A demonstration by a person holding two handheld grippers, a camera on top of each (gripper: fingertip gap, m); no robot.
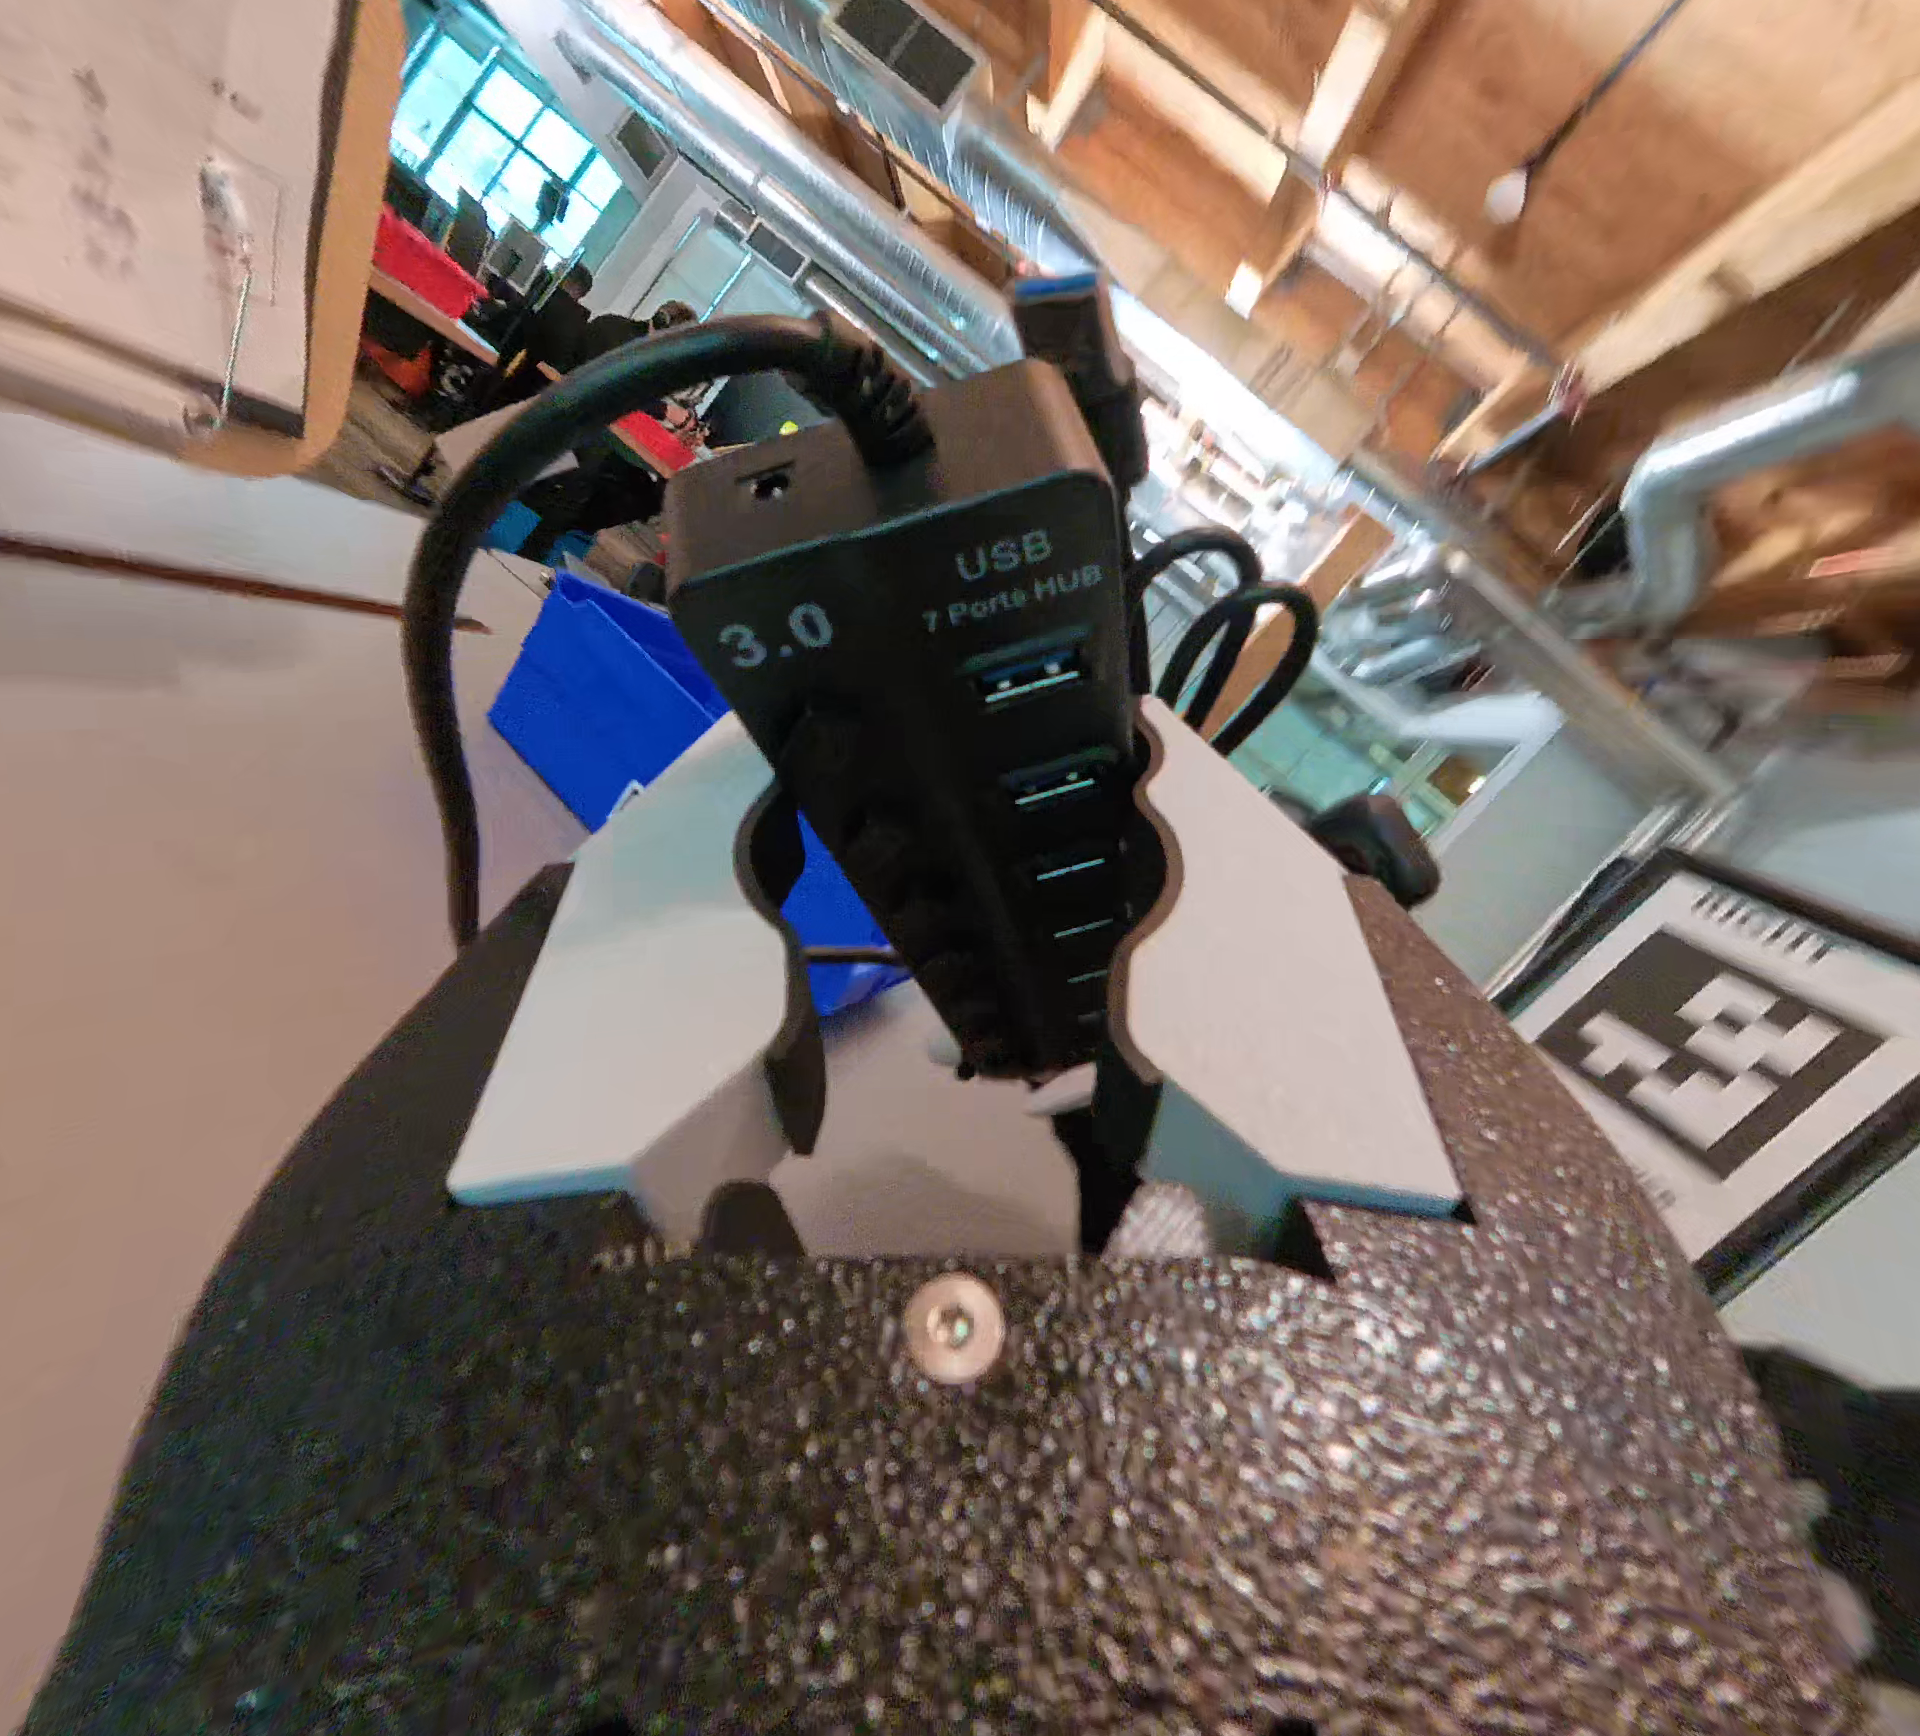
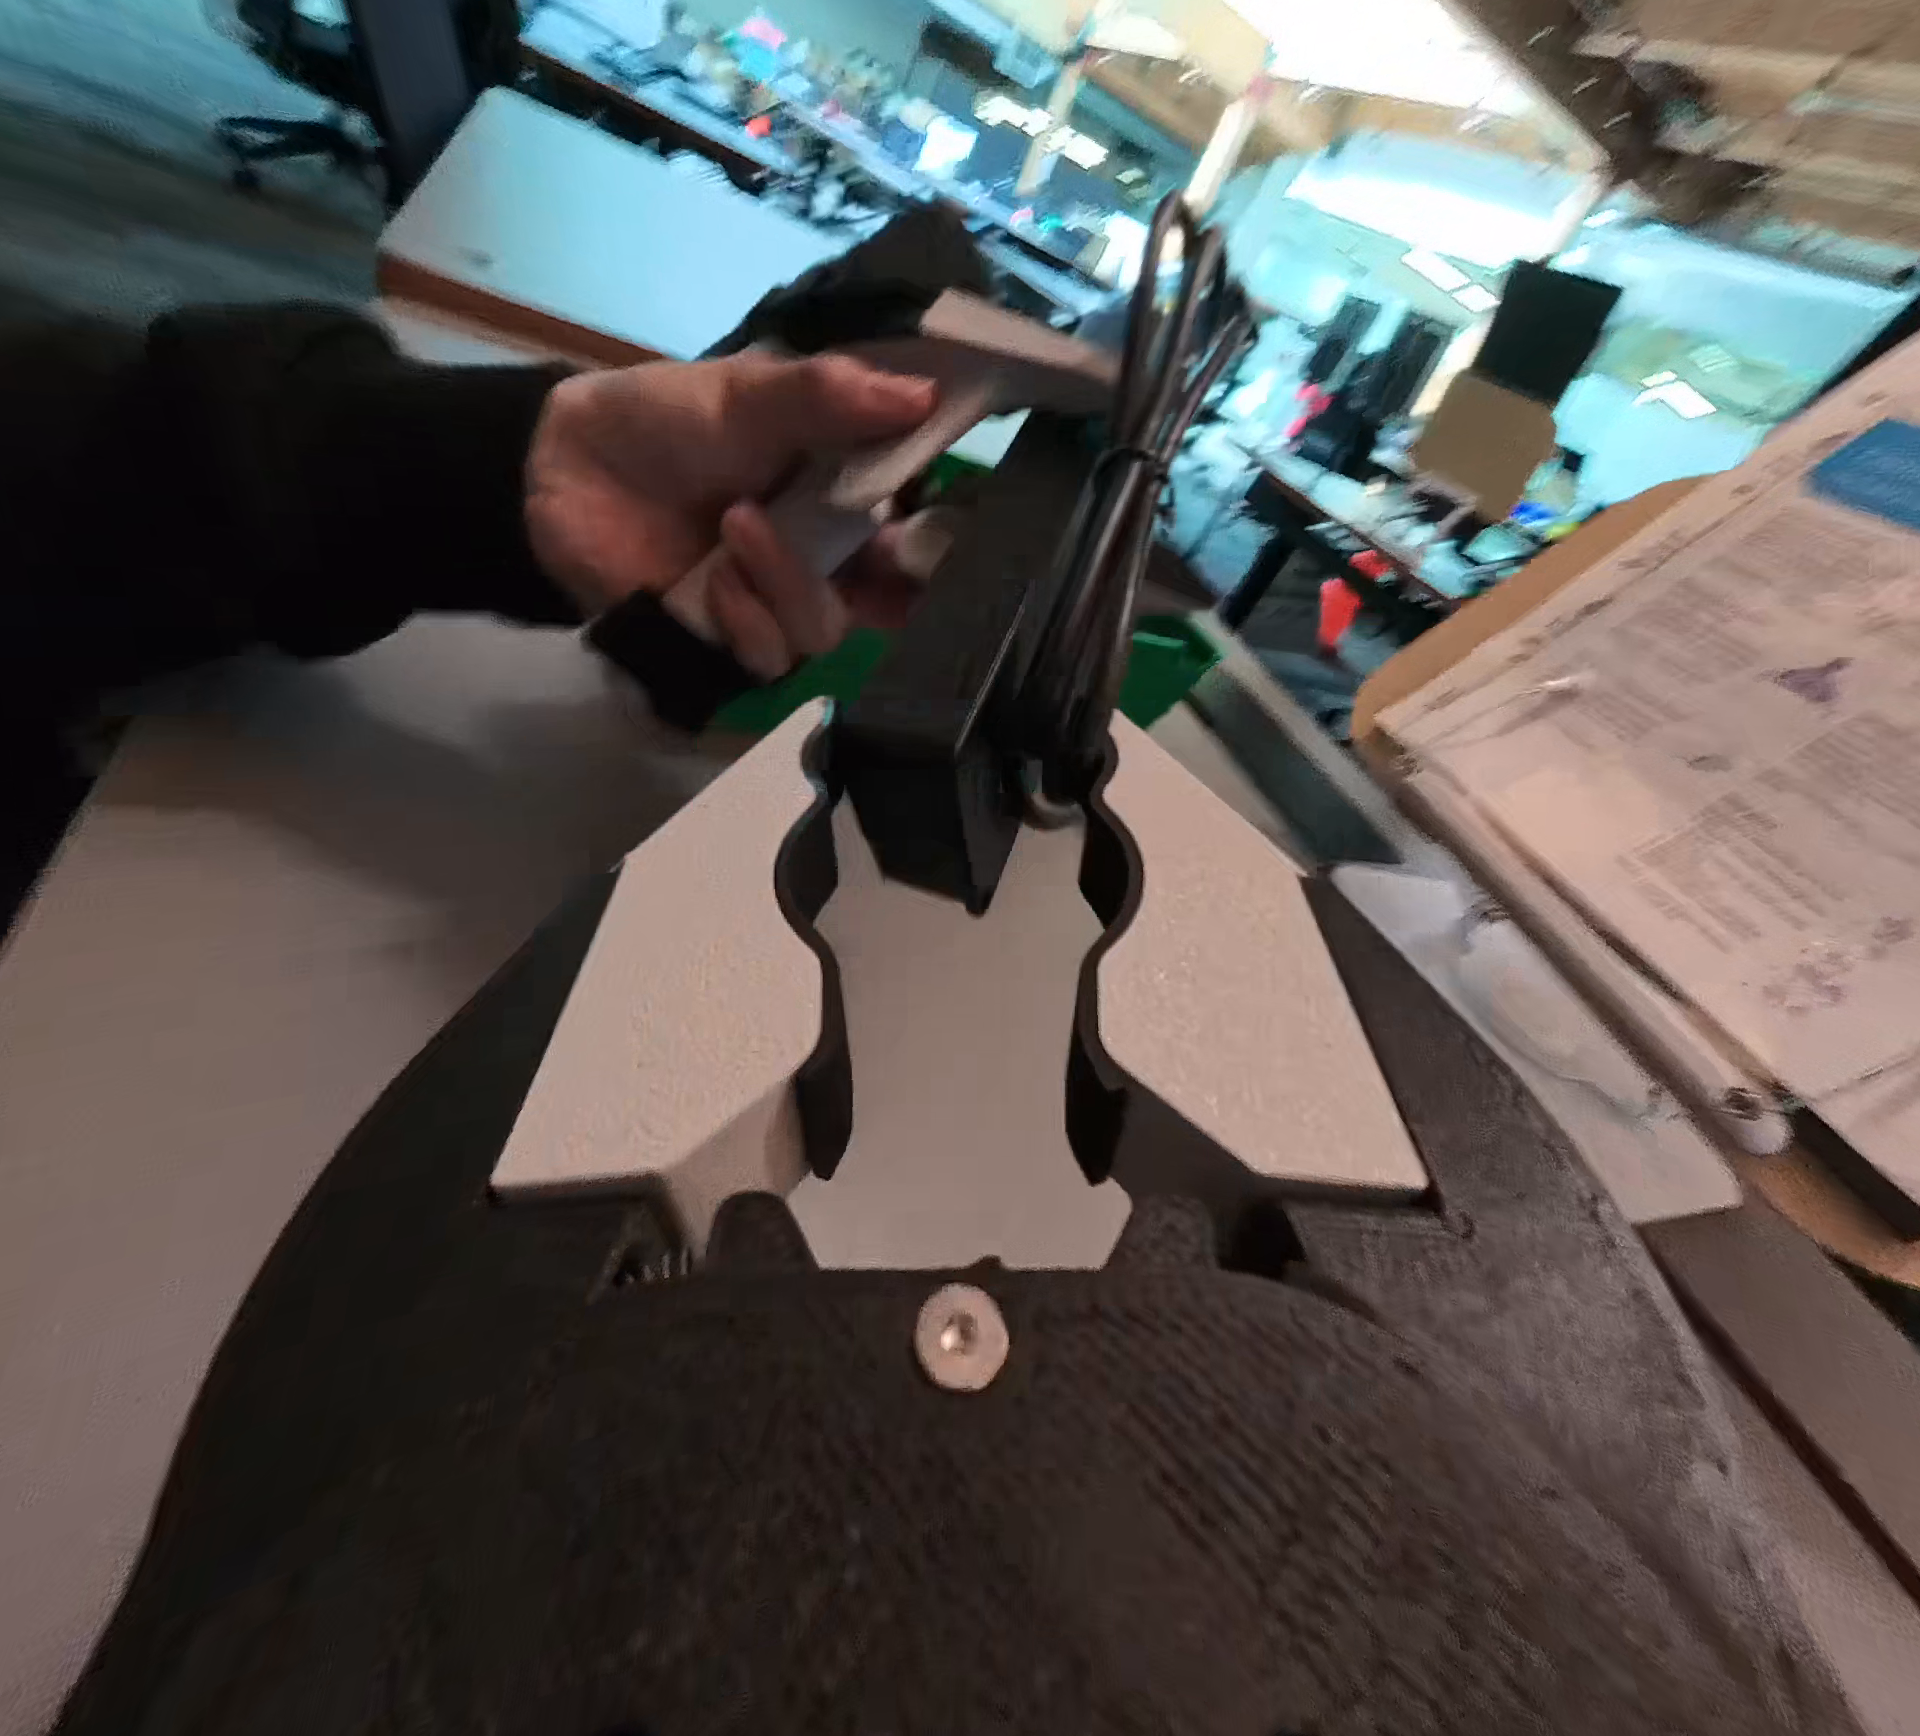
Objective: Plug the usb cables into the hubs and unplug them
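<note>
A black USB hub with several ports stands tilted between the fingers of my left gripper, which is shut on it. Its black cable loops off the far end, and a blue-tipped plug sticks up behind. In the right wrist view the hub's end and a tied cable bundle sit between the fingertips of my right gripper, filling the gap. A hand holds the left gripper's grey finger higher up on the hub.
A blue bin stands on the white table behind the hub. A board with a black-and-white marker lies to the right. A green bin and a cardboard box with a paper label are close by.
</note>
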